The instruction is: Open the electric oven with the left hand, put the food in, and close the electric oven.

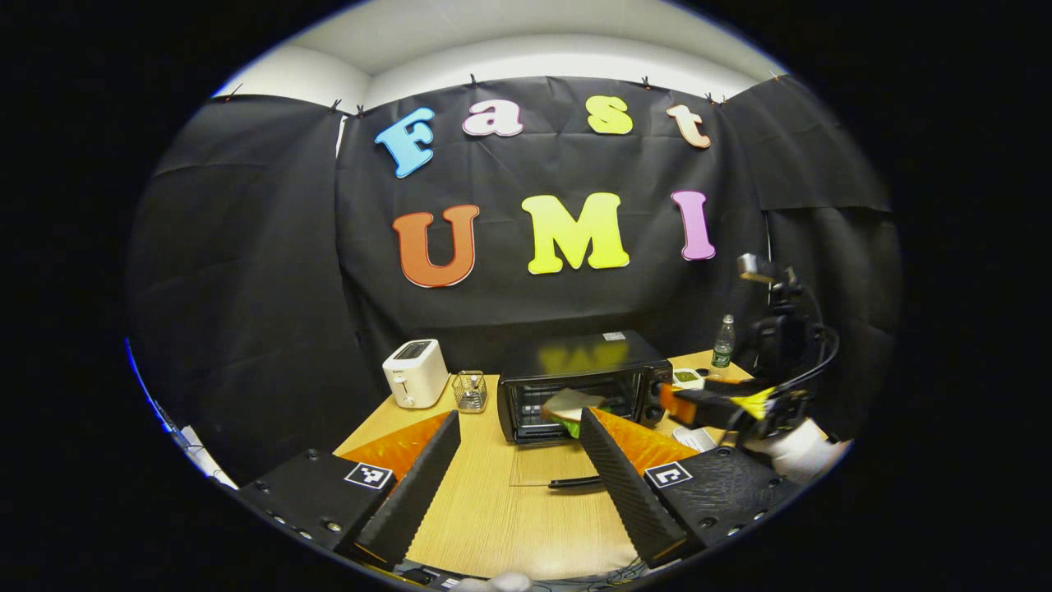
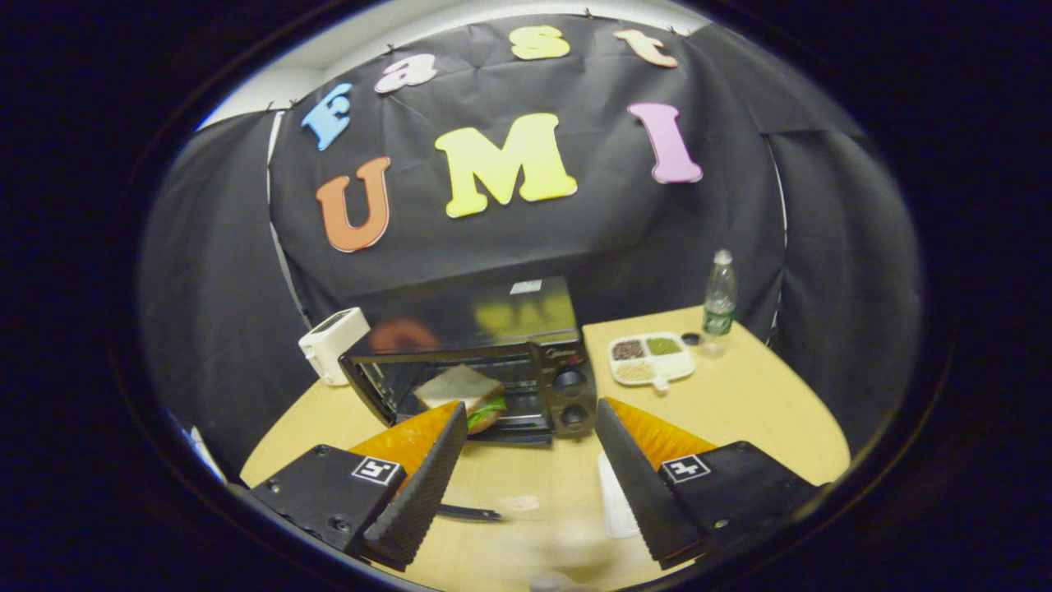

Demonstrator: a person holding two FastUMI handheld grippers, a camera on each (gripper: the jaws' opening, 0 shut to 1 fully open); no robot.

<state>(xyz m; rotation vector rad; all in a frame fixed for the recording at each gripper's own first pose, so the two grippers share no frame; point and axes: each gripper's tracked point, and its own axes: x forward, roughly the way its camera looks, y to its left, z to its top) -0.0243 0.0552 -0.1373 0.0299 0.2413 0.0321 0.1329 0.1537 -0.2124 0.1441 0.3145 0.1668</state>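
The sandwich [image 2: 464, 395] lies inside the open electric oven [image 2: 493, 370] — beyond both claws, left claw [image 1: 518, 460] and right claw [image 2: 526, 469], each spread wide and empty above the desk [image 2: 740, 411].

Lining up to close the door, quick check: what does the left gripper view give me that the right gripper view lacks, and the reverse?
Left gripper view adds the wire basket beside the toaster, and the right claw near the oven's knob side. Right gripper view adds a small dark cap by the bottle. Both: the oven open, door down flat, sandwich inside.
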